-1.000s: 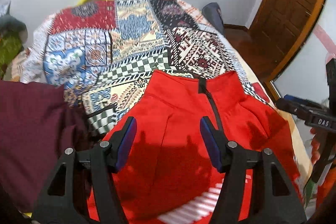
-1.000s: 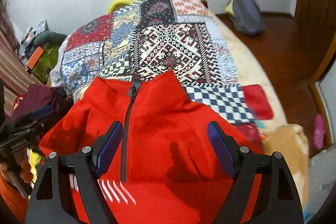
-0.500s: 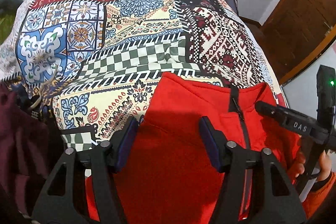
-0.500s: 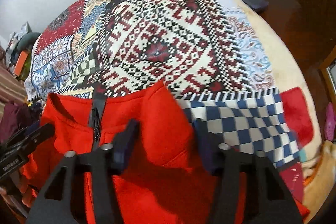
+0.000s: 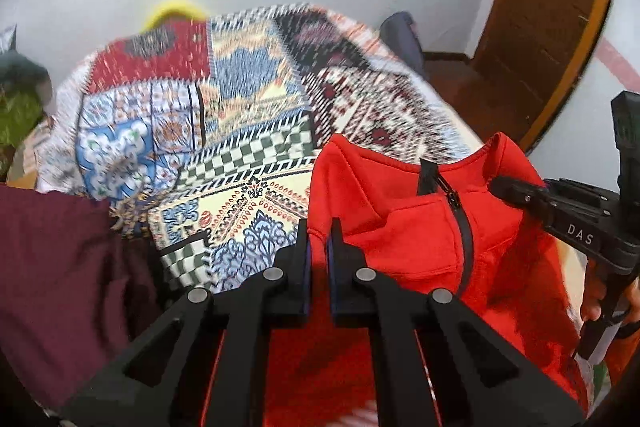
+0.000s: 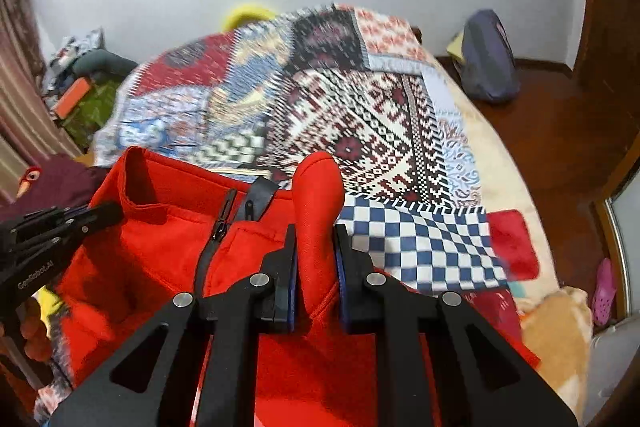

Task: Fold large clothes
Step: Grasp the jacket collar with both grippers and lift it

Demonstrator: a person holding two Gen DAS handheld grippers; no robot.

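A red zip-up jacket [image 5: 400,227] lies on the patchwork quilt, collar toward the far side, black zipper [image 5: 460,227] down its front. My left gripper [image 5: 318,227] is shut on the left edge of the jacket near the collar, with red fabric pinched between the pads. In the right wrist view the jacket [image 6: 168,227] bunches up as my right gripper [image 6: 316,231] has its jaws closing, its pads pressing a raised fold of red fabric at the right collar corner. Each gripper also shows at the other view's edge, held by a hand.
The quilt [image 6: 360,127] covers a bed that fills the middle. A maroon garment [image 5: 52,267] lies at the left. A dark backpack [image 6: 488,63] sits on the wooden floor by the far wall, a wooden door [image 5: 552,7] stands at the right, and a pink shoe [image 6: 604,287] lies on the floor.
Both grippers went from wide open over the jacket to closed on its collar corners. Both views then pulled back and up, and the collar edge lifted off the quilt.
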